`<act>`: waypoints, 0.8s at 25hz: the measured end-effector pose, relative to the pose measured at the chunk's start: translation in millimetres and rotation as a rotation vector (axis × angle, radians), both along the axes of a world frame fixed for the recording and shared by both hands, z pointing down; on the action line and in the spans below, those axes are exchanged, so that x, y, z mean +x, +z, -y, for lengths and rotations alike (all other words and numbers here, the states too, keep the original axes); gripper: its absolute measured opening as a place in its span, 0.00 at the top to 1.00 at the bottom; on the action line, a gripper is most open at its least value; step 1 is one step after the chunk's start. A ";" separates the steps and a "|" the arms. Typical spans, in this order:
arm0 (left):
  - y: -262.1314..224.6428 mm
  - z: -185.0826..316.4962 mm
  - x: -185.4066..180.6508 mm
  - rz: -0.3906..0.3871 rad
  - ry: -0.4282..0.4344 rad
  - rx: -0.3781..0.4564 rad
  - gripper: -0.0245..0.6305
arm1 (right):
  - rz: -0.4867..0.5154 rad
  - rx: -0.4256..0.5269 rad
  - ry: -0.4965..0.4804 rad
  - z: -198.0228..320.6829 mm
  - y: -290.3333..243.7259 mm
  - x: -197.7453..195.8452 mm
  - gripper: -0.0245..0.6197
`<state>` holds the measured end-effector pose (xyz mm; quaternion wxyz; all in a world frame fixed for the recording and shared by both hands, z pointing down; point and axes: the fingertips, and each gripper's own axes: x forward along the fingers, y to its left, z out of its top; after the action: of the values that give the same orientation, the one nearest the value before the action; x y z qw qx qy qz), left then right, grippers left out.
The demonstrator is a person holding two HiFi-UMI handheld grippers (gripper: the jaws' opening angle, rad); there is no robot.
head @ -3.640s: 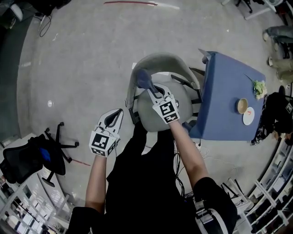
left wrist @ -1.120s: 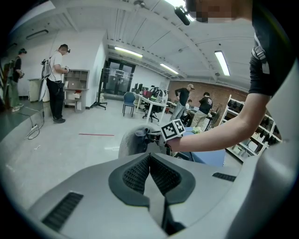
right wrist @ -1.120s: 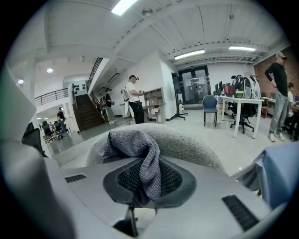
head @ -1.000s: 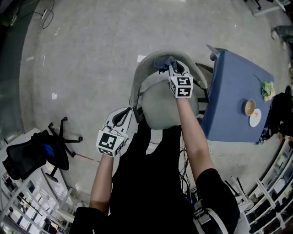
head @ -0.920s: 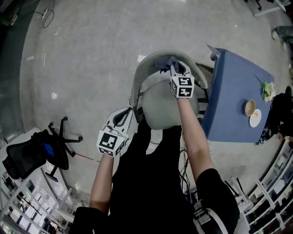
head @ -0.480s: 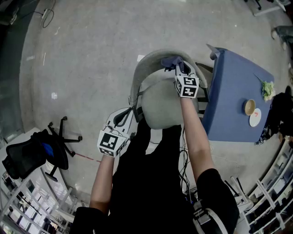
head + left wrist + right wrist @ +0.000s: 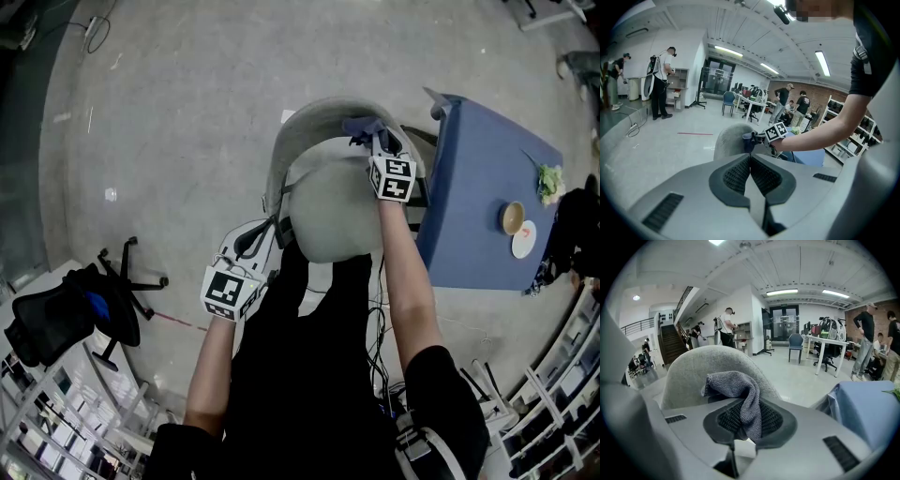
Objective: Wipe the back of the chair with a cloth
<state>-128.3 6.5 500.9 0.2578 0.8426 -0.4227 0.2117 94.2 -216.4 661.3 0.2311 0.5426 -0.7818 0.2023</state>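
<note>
A grey upholstered chair (image 7: 323,211) stands in front of me, its curved back (image 7: 314,117) on the far side. My right gripper (image 7: 380,141) is shut on a grey-blue cloth (image 7: 361,127) and presses it against the right part of the chair back. In the right gripper view the cloth (image 7: 736,392) hangs from the jaws in front of the chair back (image 7: 701,366). My left gripper (image 7: 246,246) hangs shut and empty at the chair's near left side. In the left gripper view it points at the chair back (image 7: 729,140) and the cloth (image 7: 749,139).
A table with a blue cover (image 7: 478,206) stands right of the chair, bearing a small bowl (image 7: 511,220), a plate (image 7: 522,240) and a green plant (image 7: 548,183). A black office chair (image 7: 70,314) stands at the left on the grey floor. People stand far off in the room.
My right gripper has slid the cloth along the chair back, from its left side to the top and then rightward. The left gripper has stayed near the chair's left side.
</note>
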 end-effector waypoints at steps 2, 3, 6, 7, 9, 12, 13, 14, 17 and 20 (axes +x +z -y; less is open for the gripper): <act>0.7 -0.9 0.2 0.000 -0.001 -0.002 0.93 | -0.016 -0.013 0.013 -2.8 4.8 6.2 0.85; 1.5 -1.4 0.0 0.000 -0.002 -0.004 0.93 | -0.021 -0.019 0.019 -4.2 7.4 9.2 0.85; 4.3 -2.1 -0.9 -0.001 -0.008 -0.008 0.93 | -0.025 -0.032 0.030 -6.3 14.5 16.4 0.85; 5.1 -2.2 -1.1 -0.001 -0.011 -0.010 0.93 | -0.026 -0.035 0.031 -6.1 15.7 17.6 0.85; 6.7 -3.2 -1.5 -0.001 -0.015 -0.016 0.93 | -0.025 -0.036 0.029 -5.5 16.9 18.2 0.85; 9.3 -5.3 -0.5 0.000 -0.020 -0.024 0.93 | -0.018 -0.036 0.030 -4.7 19.0 16.6 0.85; 10.1 -5.2 0.1 0.000 -0.022 -0.025 0.93 | -0.014 -0.036 0.029 -4.3 20.0 15.6 0.85; 10.9 -4.6 0.5 -0.001 -0.024 -0.026 0.93 | -0.010 -0.038 0.028 -3.9 21.5 14.2 0.85; 11.9 -1.7 0.4 -0.001 -0.029 -0.028 0.93 | -0.003 -0.055 0.017 -4.2 28.2 6.6 0.85; 12.1 0.6 0.8 0.000 -0.031 -0.029 0.93 | 0.003 -0.070 0.000 -4.8 34.6 -2.3 0.85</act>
<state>-127.4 5.9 513.0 0.2734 0.8322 -0.4324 0.2137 92.0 -211.5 695.9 0.2489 0.5340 -0.7745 0.2302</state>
